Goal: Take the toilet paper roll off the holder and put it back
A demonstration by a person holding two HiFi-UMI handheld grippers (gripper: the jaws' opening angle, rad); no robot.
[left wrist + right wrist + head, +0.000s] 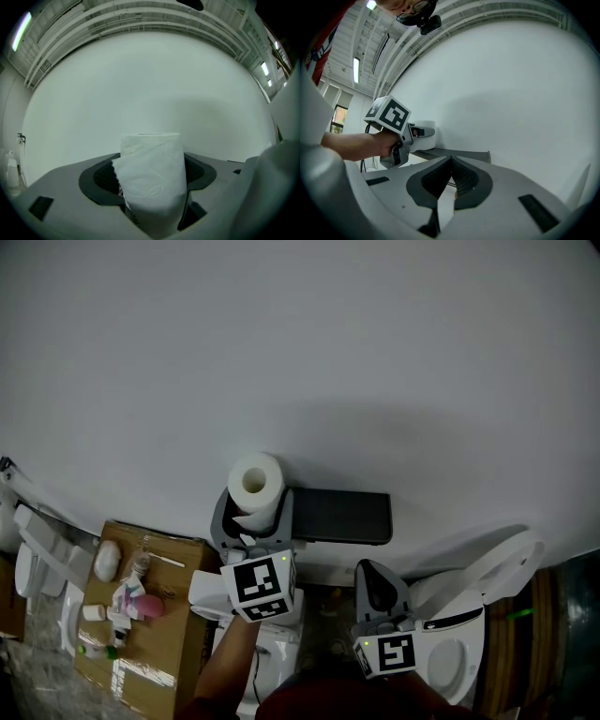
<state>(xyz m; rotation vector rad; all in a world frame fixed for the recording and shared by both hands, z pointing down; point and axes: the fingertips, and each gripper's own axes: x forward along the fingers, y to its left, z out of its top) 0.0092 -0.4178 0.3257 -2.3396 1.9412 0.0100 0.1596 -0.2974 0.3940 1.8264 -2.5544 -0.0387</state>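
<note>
The white toilet paper roll [255, 479] stands upright against the white wall, its core hole facing up. It sits between the grey jaws of my left gripper [255, 504], which is shut on it. In the left gripper view the roll [152, 180] fills the gap between the jaws, a loose sheet edge hanging at its left. The black flat-topped holder [339, 517] is fixed to the wall just right of the roll. My right gripper [370, 574] hangs lower right, shut and holding nothing. From it I see the left gripper's marker cube [389, 115] and the roll [423, 133].
A white toilet [473, 601] with its lid raised stands at lower right. At lower left a cardboard box [178, 634] carries small bottles and toiletries. White fixtures [42, 563] line the far left. The bare wall [300, 352] fills the upper view.
</note>
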